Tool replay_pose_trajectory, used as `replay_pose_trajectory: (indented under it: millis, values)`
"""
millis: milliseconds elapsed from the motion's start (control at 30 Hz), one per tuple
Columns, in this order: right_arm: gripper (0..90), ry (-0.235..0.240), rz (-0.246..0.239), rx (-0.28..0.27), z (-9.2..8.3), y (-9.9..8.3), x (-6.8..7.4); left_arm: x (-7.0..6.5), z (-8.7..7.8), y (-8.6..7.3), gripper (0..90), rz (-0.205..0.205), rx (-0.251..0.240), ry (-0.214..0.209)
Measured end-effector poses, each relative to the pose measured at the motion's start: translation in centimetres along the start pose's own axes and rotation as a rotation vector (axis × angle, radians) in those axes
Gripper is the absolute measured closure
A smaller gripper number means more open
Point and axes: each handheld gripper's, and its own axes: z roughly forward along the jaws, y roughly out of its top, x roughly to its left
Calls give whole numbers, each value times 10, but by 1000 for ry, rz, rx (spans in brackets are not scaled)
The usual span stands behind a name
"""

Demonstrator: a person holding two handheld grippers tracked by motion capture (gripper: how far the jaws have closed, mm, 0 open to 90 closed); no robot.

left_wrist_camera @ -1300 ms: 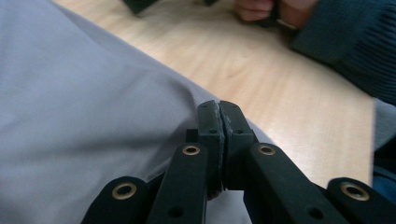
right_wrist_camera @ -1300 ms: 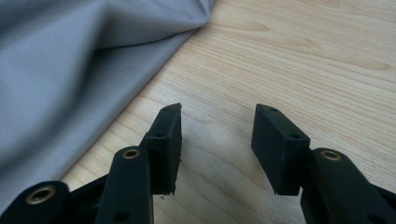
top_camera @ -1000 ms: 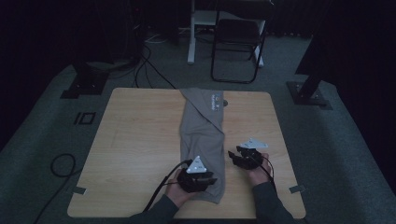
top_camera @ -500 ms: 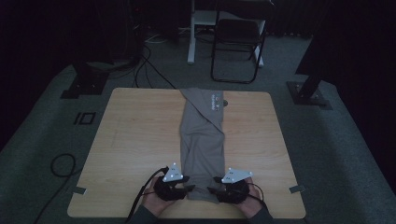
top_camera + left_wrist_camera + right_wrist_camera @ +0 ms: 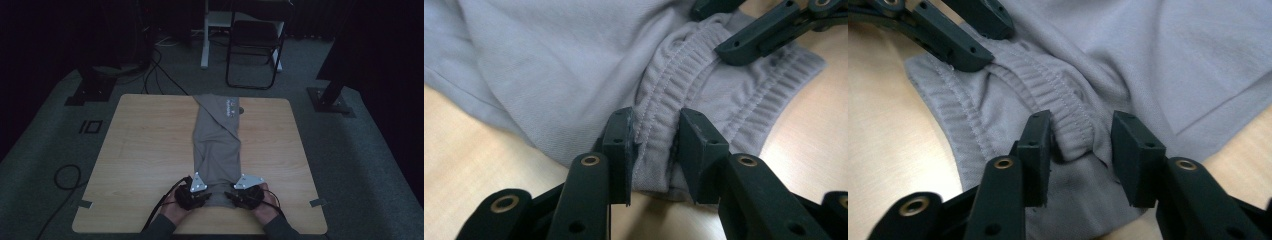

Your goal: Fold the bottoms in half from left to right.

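While the grey trousers lie folded lengthwise down the middle of the bench, their elastic waistband sits at the near edge between both tools. Jaws of the left tool have just been closing and pinch the waistband fabric; those of the right tool have been closing too, a ridge of waistband between them, its pads not clearly pressing yet. Best to seat both grips deep past the stitched elastic, level with each other, before lifting evenly.
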Motion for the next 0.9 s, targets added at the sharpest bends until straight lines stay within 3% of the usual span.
replay_pose_trajectory:
  millis: [167,300,567,900]
  values:
    - [687,-26,35,-13,8,5,-20,17,14,13,683,-33,-14,6]
    - [707,-14,57,-8,6,6,-27,16,11,15,752,-32,-32,-42]
    - [708,43,47,-54,-22,2,-19,4,-8,16,847,-10,-62,-93]
    - [711,120,35,-78,-48,-10,-6,-20,-31,17,860,43,-71,-131]
